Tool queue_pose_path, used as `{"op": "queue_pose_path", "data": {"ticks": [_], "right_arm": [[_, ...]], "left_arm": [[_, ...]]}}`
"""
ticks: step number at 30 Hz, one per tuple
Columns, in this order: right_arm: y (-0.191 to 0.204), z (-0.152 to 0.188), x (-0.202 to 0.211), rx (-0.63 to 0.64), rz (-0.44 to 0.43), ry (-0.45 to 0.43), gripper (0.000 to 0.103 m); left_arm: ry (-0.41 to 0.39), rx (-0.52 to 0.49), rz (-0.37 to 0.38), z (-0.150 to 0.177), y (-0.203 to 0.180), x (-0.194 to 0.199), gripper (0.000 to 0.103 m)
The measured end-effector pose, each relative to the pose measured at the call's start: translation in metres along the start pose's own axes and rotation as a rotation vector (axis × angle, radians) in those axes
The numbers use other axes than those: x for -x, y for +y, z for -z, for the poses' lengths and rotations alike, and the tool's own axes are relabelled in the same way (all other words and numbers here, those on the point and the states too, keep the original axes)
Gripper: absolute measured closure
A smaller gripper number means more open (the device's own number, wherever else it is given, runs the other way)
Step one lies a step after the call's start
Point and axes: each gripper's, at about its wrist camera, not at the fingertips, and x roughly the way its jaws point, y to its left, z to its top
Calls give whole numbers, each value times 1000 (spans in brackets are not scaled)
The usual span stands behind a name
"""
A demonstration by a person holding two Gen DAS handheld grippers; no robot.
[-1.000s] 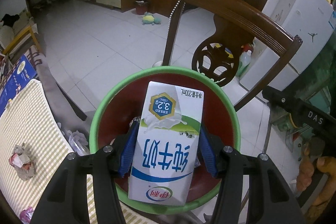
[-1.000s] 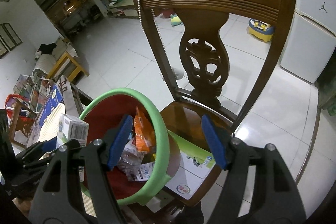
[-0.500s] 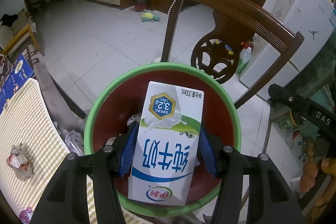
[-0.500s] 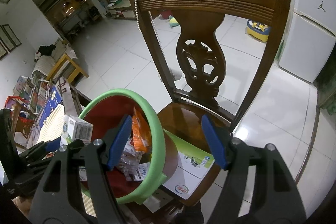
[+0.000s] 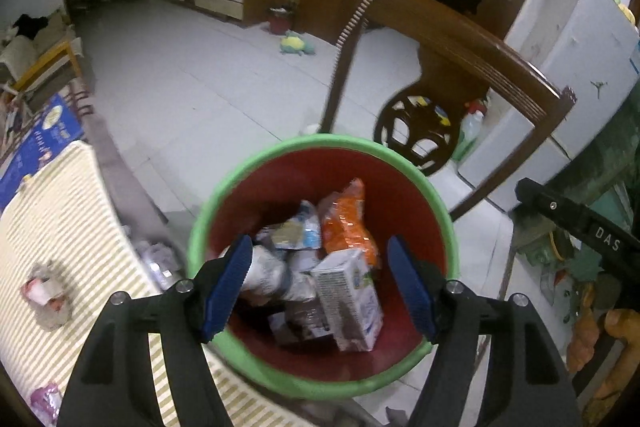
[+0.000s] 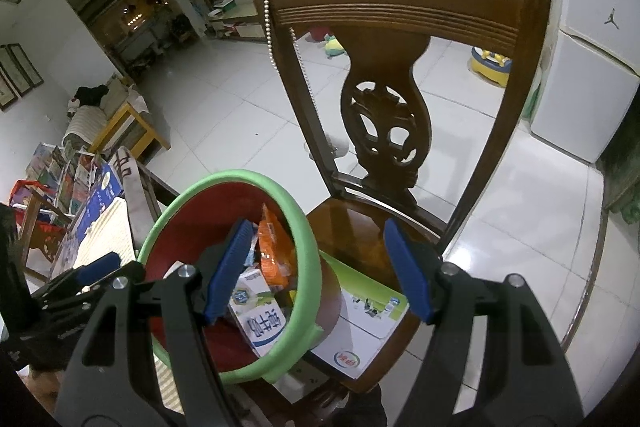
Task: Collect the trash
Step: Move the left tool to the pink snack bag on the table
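Green-rimmed bin (image 5: 256, 167): red inside, sitting beside the wooden chair (image 6: 400, 131).
Milk carton (image 5: 352, 299): down in the bin, leaning among an orange wrapper (image 5: 348, 227) and other packets.
Left gripper (image 5: 320, 283): hanging over the bin, blue pads spread wide, nothing between them.
Right gripper (image 6: 320, 271): spread wide too, holding nothing, aimed at the chair seat.
Tablecloth (image 5: 52, 211): striped, crumpled scrap (image 5: 44, 299) lying on it.

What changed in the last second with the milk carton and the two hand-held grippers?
The left hand-held gripper opened and let go of the milk carton, which dropped into the green-rimmed bin among the wrappers. The right hand-held gripper stayed open and empty; the bin stayed put.
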Motion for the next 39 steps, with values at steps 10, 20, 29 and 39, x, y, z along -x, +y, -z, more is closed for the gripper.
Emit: {"op": "queue_pose_path", "data": {"ticks": [10, 20, 29, 39], "right_arm": [[51, 8, -4, 105, -66, 24, 36], [122, 41, -7, 220, -121, 72, 34], [159, 72, 8, 269, -118, 74, 33], [194, 102, 12, 297, -118, 101, 32]], "left_arm": [[-12, 192, -114, 41, 73, 37, 36], [-8, 261, -132, 89, 113, 66, 36], [3, 308, -147, 120, 153, 86, 36], [49, 488, -282, 189, 236, 119, 36]]}}
